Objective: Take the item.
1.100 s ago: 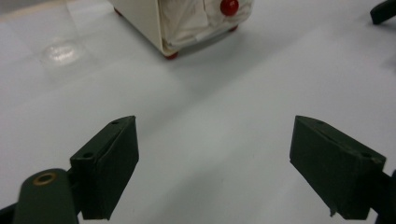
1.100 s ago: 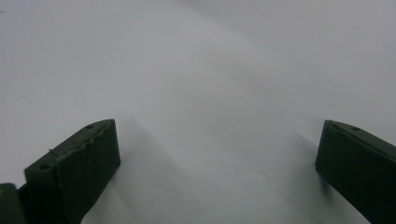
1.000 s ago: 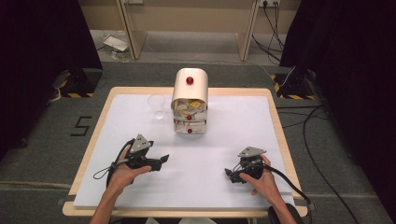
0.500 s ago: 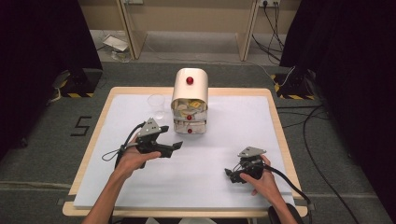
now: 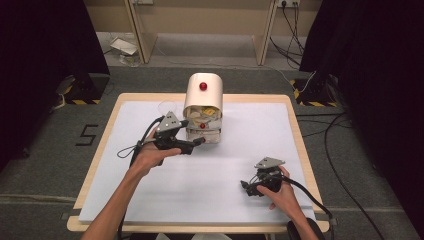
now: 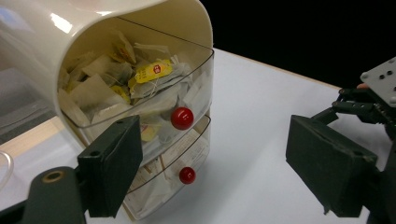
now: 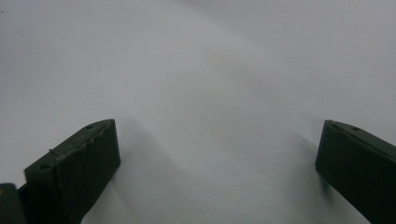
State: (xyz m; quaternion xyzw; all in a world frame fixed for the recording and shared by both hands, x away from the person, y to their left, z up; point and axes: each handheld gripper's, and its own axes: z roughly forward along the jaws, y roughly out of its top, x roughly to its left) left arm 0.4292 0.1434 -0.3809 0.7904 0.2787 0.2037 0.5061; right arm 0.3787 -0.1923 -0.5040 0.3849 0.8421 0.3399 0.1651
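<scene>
A cream mini cabinet (image 5: 202, 90) with clear drawers stands at the table's far middle. Its drawers hold tea bags and have red knobs. In the left gripper view the upper knob (image 6: 182, 118) and lower knob (image 6: 187, 175) sit between my jaws, a short way ahead. My left gripper (image 5: 198, 143) is open, just left of and in front of the cabinet (image 6: 140, 28), its jaws wide apart around nothing (image 6: 222, 172). My right gripper (image 5: 247, 186) rests low at the front right, open over bare white table (image 7: 217, 158).
A clear glass cup (image 5: 165, 107) stands left of the cabinet, behind my left hand. The white mat (image 5: 250, 140) covers the wooden table. Cables trail from both grippers. My right gripper (image 6: 373, 95) appears far right in the left gripper view.
My left gripper has moved forward and right, from the front left of the table up to the cabinet's drawers. My right gripper has stayed put.
</scene>
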